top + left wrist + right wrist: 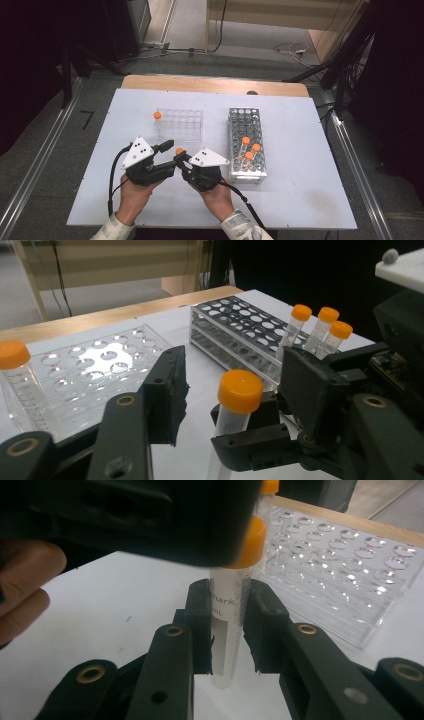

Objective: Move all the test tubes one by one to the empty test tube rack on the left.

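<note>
Orange-capped tube [229, 610] stands upright between the two grippers above the white table [300, 190], near the front edge and just ahead of the person's hands; going left to right in the high view, a clear plastic rack [180, 125] lies at the rear left with one capped tube [157, 120] standing at its left end; the left gripper [170, 150] comes next, its jaws set on either side of the held tube's orange cap [240, 390]; in the left gripper view one jaw stands apart from the cap on its left with a gap showing, while the other jaw is close on its right, so the pads do not press on it; the right gripper [181, 161] follows, its jaws pinching the tube's clear body below the cap, as the right gripper view shows with both pads against the printed wall; further right a grey metal rack [245, 145] stands lengthwise, with three orange-capped tubes [250, 150] clustered near its front end; the left hand [132, 195] and the right hand [220, 197] hold the grippers from below.
</note>
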Demonstrator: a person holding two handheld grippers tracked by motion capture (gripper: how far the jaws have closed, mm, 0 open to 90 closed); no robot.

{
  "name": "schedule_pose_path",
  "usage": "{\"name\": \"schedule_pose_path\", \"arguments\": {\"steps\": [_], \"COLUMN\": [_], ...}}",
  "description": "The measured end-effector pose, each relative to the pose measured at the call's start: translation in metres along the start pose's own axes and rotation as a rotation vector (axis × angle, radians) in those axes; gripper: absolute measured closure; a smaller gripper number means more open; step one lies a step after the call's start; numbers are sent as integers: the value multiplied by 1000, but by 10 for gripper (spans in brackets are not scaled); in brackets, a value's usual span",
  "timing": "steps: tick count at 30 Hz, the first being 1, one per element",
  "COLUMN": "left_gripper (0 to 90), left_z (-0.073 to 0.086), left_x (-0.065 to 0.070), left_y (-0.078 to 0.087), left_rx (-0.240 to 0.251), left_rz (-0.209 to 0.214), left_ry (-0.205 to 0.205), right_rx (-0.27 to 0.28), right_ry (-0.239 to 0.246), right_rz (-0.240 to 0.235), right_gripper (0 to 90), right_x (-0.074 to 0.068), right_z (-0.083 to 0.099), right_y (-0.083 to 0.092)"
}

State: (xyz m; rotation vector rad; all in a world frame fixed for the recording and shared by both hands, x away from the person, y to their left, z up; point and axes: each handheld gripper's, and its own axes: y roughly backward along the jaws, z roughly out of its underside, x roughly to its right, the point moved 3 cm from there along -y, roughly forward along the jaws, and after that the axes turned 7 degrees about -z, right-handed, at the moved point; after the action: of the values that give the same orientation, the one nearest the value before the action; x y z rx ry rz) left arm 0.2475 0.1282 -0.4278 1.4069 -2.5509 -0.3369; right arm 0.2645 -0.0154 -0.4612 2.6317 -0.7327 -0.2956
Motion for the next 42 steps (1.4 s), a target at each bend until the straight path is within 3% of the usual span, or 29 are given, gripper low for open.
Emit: {"name": "schedule_pose_path", "arguments": {"steps": [14,23,26,27,31,37,42], "left_gripper": [671,702,703,703,704,703,704], "left_z": [5,5,4,4,3,-4,-11], "left_x": [1,0,0,-1,-7,-17,-26], "left_y": [-4,-3,-3,-4,-5,-7,-15], "left_rx": [-18,-13,-9,-9,-4,8,-7], "left_rz": [-1,3,-6,-11,-33,-88,-116], "left_ry": [-25,-22,-22,-20,-2,32,45], "right_rx": [5,2,-4,-4,-16,-22,-34], "right_ry": [1,0,-5,-5,-2,13,43], "right_rz": [-9,-9,-36,-36,-42,-63,-97], "right_gripper": [715,709,504,504,261,193,187], "right_x": [-2,-2,-2,-2,-4,-9,-20], "right_z": [-2,-2,-2,-2,0,6,18], "right_y": [1,0,2,2,10,30,53]}}
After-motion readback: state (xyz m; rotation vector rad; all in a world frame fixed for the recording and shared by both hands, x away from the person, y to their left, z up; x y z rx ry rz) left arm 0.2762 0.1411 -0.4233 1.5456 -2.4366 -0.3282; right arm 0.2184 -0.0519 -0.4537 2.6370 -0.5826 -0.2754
